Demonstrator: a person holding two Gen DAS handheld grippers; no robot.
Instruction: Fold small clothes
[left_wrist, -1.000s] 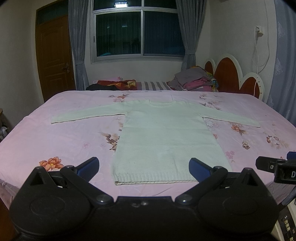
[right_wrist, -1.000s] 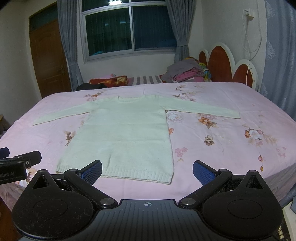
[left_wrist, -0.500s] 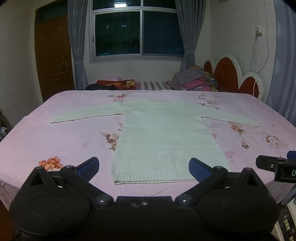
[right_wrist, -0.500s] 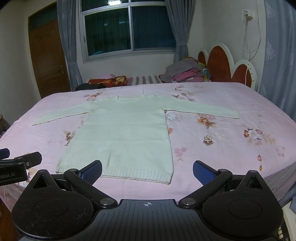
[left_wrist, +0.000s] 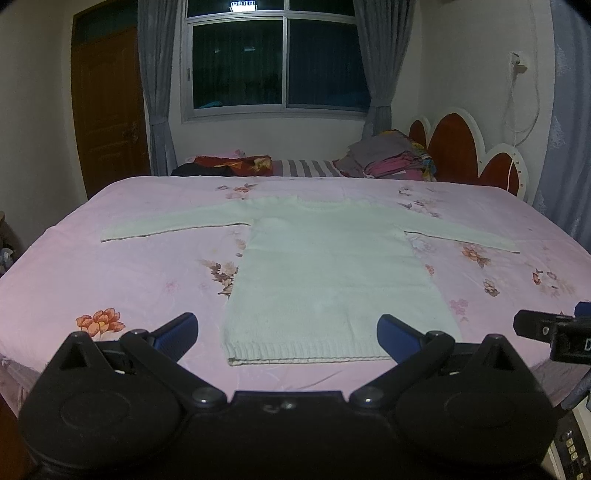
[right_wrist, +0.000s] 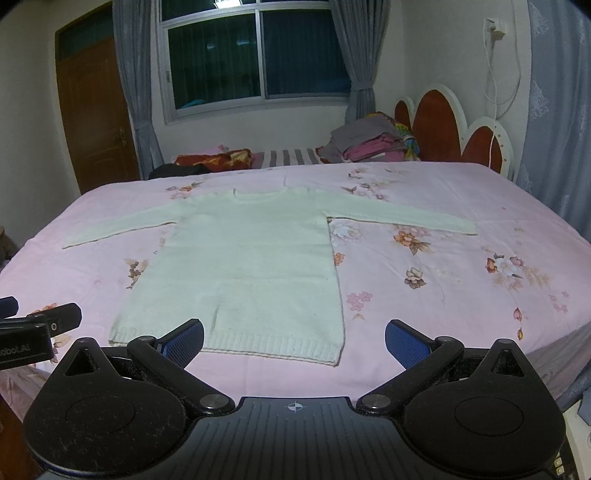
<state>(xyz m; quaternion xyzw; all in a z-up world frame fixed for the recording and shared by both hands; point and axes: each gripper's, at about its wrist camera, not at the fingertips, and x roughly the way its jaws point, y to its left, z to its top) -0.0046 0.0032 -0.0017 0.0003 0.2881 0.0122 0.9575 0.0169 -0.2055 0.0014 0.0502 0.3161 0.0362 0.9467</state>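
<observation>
A pale cream knitted sweater lies flat on the pink flowered bed, sleeves spread left and right, hem nearest me. It also shows in the right wrist view. My left gripper is open and empty, held above the near edge of the bed just short of the hem. My right gripper is open and empty at the same edge, over the hem's right part. Each gripper shows at the side of the other's view: the right one and the left one.
A pile of folded clothes and dark and red bedding lie at the far side of the bed. A red and white headboard stands at the right. A window and a brown door are behind.
</observation>
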